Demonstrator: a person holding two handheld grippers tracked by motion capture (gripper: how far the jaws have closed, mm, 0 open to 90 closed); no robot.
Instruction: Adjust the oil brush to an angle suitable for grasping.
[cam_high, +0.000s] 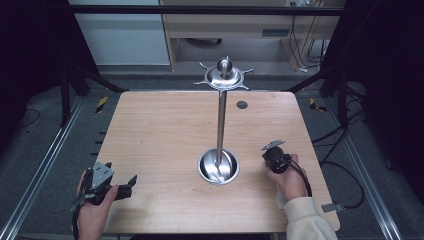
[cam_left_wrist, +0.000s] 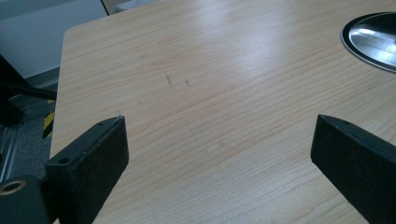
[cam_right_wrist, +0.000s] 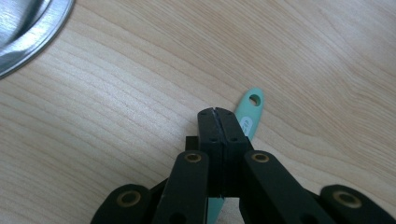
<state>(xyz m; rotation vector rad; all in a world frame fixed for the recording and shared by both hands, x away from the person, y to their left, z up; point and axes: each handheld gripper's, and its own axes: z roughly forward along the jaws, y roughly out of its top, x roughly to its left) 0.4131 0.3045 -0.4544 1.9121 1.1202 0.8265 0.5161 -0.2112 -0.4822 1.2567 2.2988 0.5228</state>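
High view: right gripper (cam_high: 272, 156) pointing down at tabletop (cam_high: 160, 130) just right of steel stand (cam_high: 219, 165), whose tall pole is carrying hooked disc. Left gripper (cam_high: 122, 187) resting near front-left edge.

Left gripper view: fingers (cam_left_wrist: 93, 154) standing released, wide apart, nothing between.

Right gripper view: fingers (cam_right_wrist: 219, 135) pressing together, clenched; mint-green handle (cam_right_wrist: 250, 112) lying flat on tabletop under them. Cannot tell whether pinched. Risk: thin handle slipping or pivoting on lift; swinging into pole, tipping stand.
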